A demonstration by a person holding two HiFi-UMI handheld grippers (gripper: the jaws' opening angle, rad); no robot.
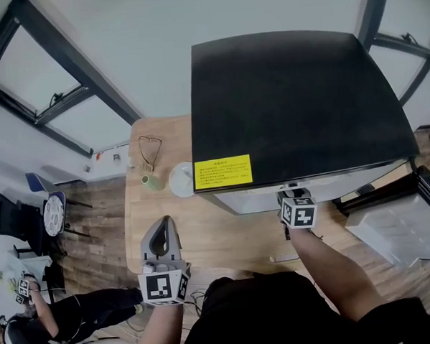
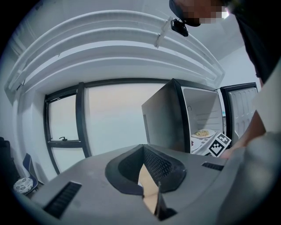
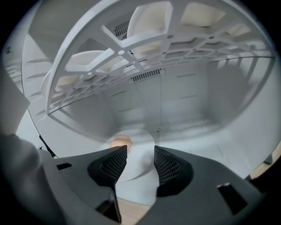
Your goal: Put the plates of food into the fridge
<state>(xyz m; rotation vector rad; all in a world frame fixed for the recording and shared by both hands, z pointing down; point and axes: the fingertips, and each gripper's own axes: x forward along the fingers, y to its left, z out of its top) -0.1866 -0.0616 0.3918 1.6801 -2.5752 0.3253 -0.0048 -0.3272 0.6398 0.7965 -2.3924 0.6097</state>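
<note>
Plate (image 3: 140,138) sits inside fridge (image 3: 184,101) before the open right gripper (image 3: 140,150); left gripper (image 1: 163,224) is closed, empty; white dish (image 1: 181,180) waits on table (image 1: 225,235).

Your right gripper (image 3: 140,151) reaches into the fridge (image 3: 175,101) with its jaws standing apart and the pads pressing on nothing; between them you see the near part of a white plate (image 3: 142,139) lying on the fridge floor (image 3: 206,136), with a rounded orange-brown piece of food (image 3: 120,142) on its left side, just beyond your left jaw. A white lattice shelf (image 3: 123,52) spans overhead; a tan strip (image 3: 131,215) shows below the jaws.
</note>
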